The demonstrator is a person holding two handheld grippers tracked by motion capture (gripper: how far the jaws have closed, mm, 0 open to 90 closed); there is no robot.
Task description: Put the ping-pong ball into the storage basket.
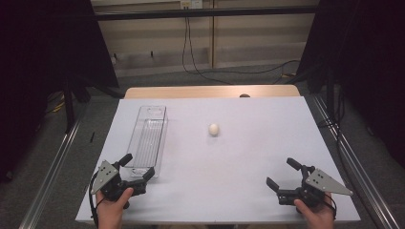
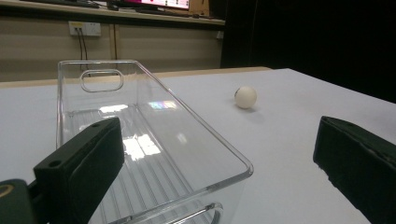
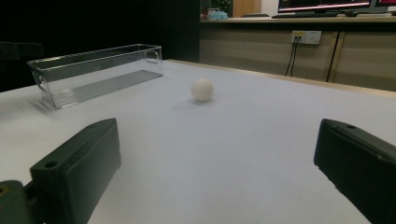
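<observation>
A small white ball (image 1: 213, 129) (image 2: 245, 97) (image 3: 202, 89) rests on the white table (image 1: 248, 143), near its middle. A long clear plastic bin (image 1: 148, 139) (image 2: 140, 135) (image 3: 95, 74) lies empty on the table's left side. My left gripper (image 1: 138, 167) (image 2: 219, 163) sits at the bin's near end with its jaws wide apart and nothing between them. Near the front right corner, my right gripper (image 1: 284, 172) (image 3: 215, 168) is open too, pointing toward the ball from well short of it.
A wooden strip (image 1: 210, 91) runs along the table's far edge. Black curtains (image 1: 52, 43) hang on both sides and cables (image 1: 191, 57) trail over the floor behind. Metal rails (image 1: 52, 167) flank the table.
</observation>
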